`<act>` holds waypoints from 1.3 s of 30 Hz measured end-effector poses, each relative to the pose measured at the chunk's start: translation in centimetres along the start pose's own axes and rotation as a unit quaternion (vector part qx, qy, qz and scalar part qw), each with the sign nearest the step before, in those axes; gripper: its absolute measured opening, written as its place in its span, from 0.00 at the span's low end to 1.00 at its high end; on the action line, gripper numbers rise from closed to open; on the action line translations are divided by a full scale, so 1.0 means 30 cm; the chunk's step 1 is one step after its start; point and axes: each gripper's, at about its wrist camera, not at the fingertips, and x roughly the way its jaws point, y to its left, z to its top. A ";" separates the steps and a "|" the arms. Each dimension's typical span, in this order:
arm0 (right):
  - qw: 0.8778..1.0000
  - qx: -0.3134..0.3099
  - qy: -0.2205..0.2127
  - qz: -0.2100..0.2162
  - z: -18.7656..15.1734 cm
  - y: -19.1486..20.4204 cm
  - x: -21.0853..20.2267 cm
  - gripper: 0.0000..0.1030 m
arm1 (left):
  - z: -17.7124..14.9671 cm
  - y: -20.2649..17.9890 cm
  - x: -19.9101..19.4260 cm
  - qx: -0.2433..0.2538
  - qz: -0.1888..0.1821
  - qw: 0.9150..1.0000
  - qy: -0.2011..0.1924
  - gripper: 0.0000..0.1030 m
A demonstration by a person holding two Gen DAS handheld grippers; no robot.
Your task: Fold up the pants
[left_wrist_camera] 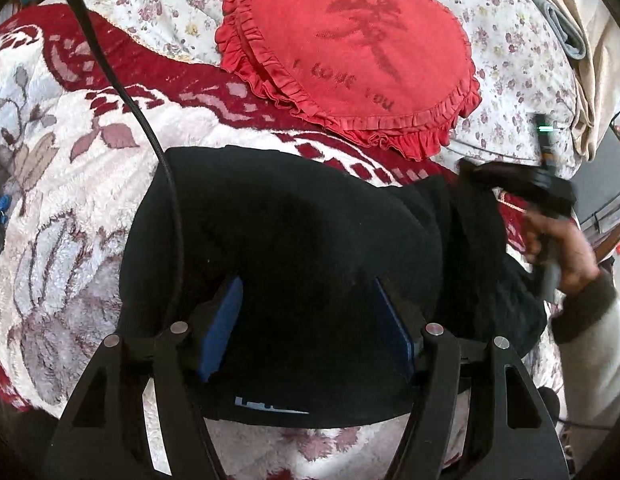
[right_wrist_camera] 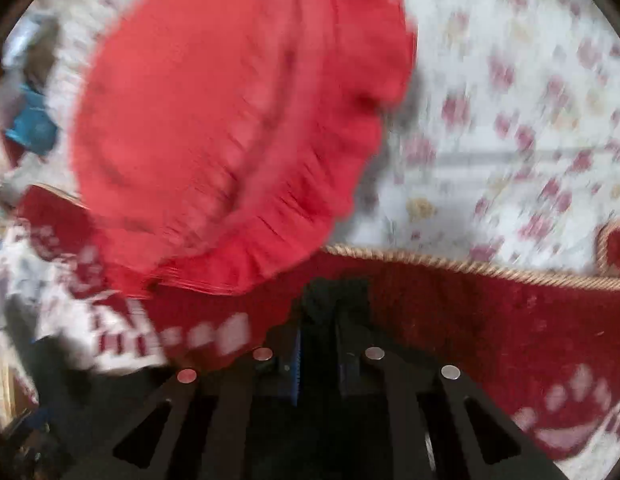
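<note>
Black pants (left_wrist_camera: 290,220) lie bunched on a red and white fleece blanket (left_wrist_camera: 70,208). My left gripper (left_wrist_camera: 308,284) stands open right over them, its blue pads (left_wrist_camera: 226,320) wide apart on either side of a hump of the cloth. At the pants' far right edge a hand (left_wrist_camera: 561,256) holds my right gripper (left_wrist_camera: 481,178). The blurred right wrist view shows that gripper (right_wrist_camera: 323,332) with its jaws nearly together and a pinch of the black pants (right_wrist_camera: 333,296) between them, lifted over the blanket's red border (right_wrist_camera: 469,312).
A round red frilled cushion (left_wrist_camera: 349,52) lies just beyond the pants, on a floral sheet (left_wrist_camera: 509,40). A black cable (left_wrist_camera: 122,80) hangs across the left of the view. Beige cloth (left_wrist_camera: 589,40) lies at the far right edge.
</note>
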 end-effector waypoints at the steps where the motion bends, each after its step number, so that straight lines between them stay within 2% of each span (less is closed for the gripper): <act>1: 1.000 -0.005 -0.019 0.005 -0.009 0.005 -0.066 0.11 | 0.000 -0.003 -0.002 0.001 0.001 1.000 -0.001 0.64; 3: 0.998 -0.007 -0.065 0.025 -0.048 0.009 -0.237 0.11 | 0.000 -0.005 -0.010 -0.002 -0.001 1.000 -0.005 0.64; 4: 0.994 0.001 -0.099 0.035 -0.096 -0.006 -0.361 0.11 | 0.001 -0.003 -0.011 -0.005 -0.004 1.000 -0.006 0.64; 6: 0.990 0.016 -0.134 0.048 -0.203 -0.039 -0.527 0.11 | 0.000 0.009 -0.019 -0.015 -0.011 1.000 -0.006 0.64; 9: 0.991 0.045 -0.122 0.044 -0.392 -0.126 -0.635 0.12 | -0.001 0.025 -0.032 -0.030 -0.018 0.999 -0.004 0.64; 13: 0.993 0.106 -0.050 0.000 -0.610 -0.289 -0.609 0.34 | -0.003 0.020 -0.068 -0.027 -0.008 0.999 -0.015 0.64; 14: 0.991 0.127 -0.046 -0.001 -0.647 -0.324 -0.615 0.37 | -0.004 0.018 -0.073 -0.026 -0.006 0.999 -0.017 0.64; 16: 0.985 0.159 -0.063 0.001 -0.699 -0.371 -0.650 0.42 | -0.004 0.012 -0.085 -0.023 -0.001 1.000 -0.019 0.64; 19: 0.982 0.169 -0.086 0.000 -0.703 -0.386 -0.686 0.49 | -0.003 0.004 -0.091 -0.021 0.003 1.000 -0.021 0.64; 23: 0.983 0.167 -0.080 -0.001 -0.641 -0.374 -0.635 0.50 | -0.004 -0.007 -0.092 -0.028 -0.001 0.999 -0.020 0.64; 26: 0.981 0.178 -0.077 0.000 -0.606 -0.369 -0.632 0.50 | -0.011 -0.028 -0.102 -0.013 0.001 1.000 -0.021 0.64; 29: 0.975 0.183 -0.122 0.012 -0.589 -0.375 -0.717 0.51 | -0.013 -0.037 -0.112 0.001 0.006 1.000 -0.023 0.64; 31: 0.977 0.172 -0.127 0.014 -0.562 -0.368 -0.739 0.51 | -0.010 -0.035 -0.107 0.003 0.007 1.000 -0.023 0.64; 35: 0.993 0.084 -0.086 0.002 -0.497 -0.257 -0.663 0.51 | -0.013 -0.043 -0.092 -0.005 -0.001 1.000 -0.019 0.64; 37: 0.997 0.040 -0.068 0.001 -0.472 -0.192 -0.596 0.51 | -0.020 -0.055 -0.082 0.000 -0.002 1.000 -0.014 0.64; 39: 0.999 0.007 -0.032 -0.008 -0.483 -0.130 -0.520 0.51 | -0.024 -0.061 -0.075 0.005 0.000 1.000 -0.009 0.64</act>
